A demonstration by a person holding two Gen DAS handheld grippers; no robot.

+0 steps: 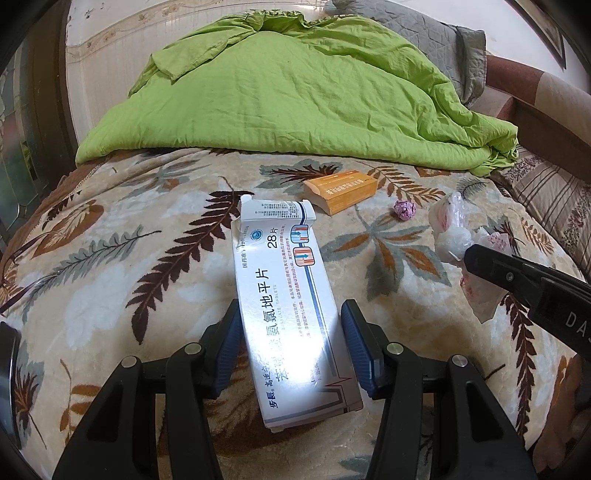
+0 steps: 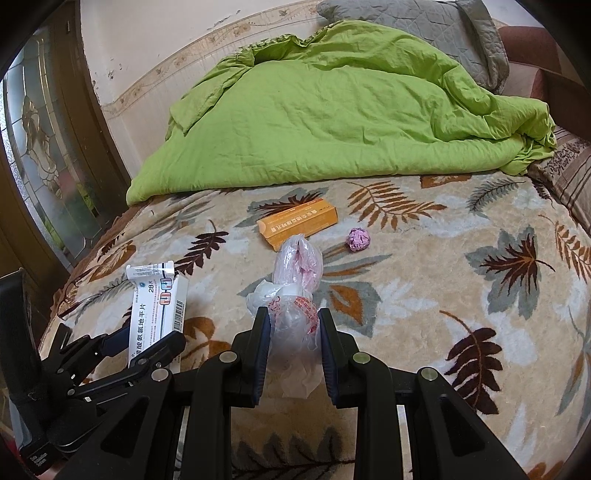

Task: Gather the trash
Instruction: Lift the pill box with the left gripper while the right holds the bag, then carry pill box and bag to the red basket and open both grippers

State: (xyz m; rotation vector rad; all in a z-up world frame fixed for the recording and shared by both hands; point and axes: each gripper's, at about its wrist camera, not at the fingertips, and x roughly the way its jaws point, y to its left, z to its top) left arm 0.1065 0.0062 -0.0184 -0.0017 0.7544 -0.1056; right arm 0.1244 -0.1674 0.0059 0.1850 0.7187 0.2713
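A white medicine box (image 1: pixel 284 280) with blue print sticks out forward between the blue pads of my left gripper (image 1: pixel 290 332), which is shut on its sides just above the leaf-patterned blanket (image 1: pixel 129 258). In the right wrist view the same box (image 2: pixel 159 306) and left gripper (image 2: pixel 147 343) show at the lower left. My right gripper (image 2: pixel 293 325) is shut on a crumpled clear plastic bag (image 2: pixel 295 273) with red print; this bag (image 1: pixel 450 229) also hangs at the right gripper's tip (image 1: pixel 476 258). An orange box (image 2: pixel 299 223) and a small pink paper ball (image 2: pixel 357 239) lie on the blanket beyond.
A rumpled green quilt (image 2: pixel 332 122) covers the far half of the bed, with a grey pillow (image 2: pixel 424 18) behind it and a striped pillow (image 2: pixel 569 177) at the right. A glass-panelled door (image 2: pixel 44 147) stands at the left, past the bed's edge.
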